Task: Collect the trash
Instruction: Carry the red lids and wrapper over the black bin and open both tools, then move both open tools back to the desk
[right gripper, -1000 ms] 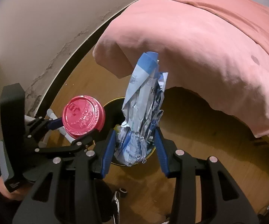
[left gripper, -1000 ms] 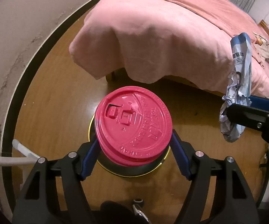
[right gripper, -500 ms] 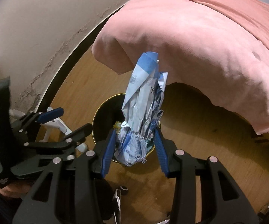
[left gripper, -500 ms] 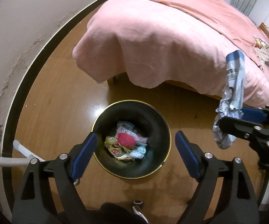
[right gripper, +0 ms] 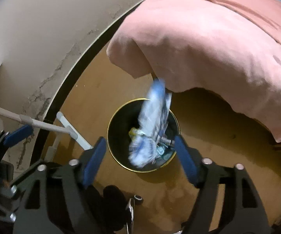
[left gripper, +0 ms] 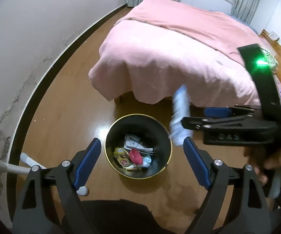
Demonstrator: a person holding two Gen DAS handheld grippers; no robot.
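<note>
A bed under a pink blanket [left gripper: 179,58] fills the upper right of both views, its far end cut off by the lens edge. Below its draped corner, on the brown wooden floor [left gripper: 66,105], stands a round black bin with a gold rim [left gripper: 109,134]. Inside lie a red plastic cup lid [left gripper: 136,156], a yellow printed wrapper [left gripper: 121,157] and pale scraps too small to tell apart.

The right gripper [right gripper: 140,156] hangs above the bin, its jaws opening; the crumpled blue-and-white plastic packet [right gripper: 152,124] sits between the blue pads but touches neither, smeared by motion blur, its lower end over the bin's mouth. From the left wrist the packet is a pale streak, partly hidden behind the right gripper's black finger.

The left gripper [left gripper: 140,159] stands wide and empty, framing the bin. A white pole [right gripper: 42,124] leans by the cracked wall, its top cut off.
</note>
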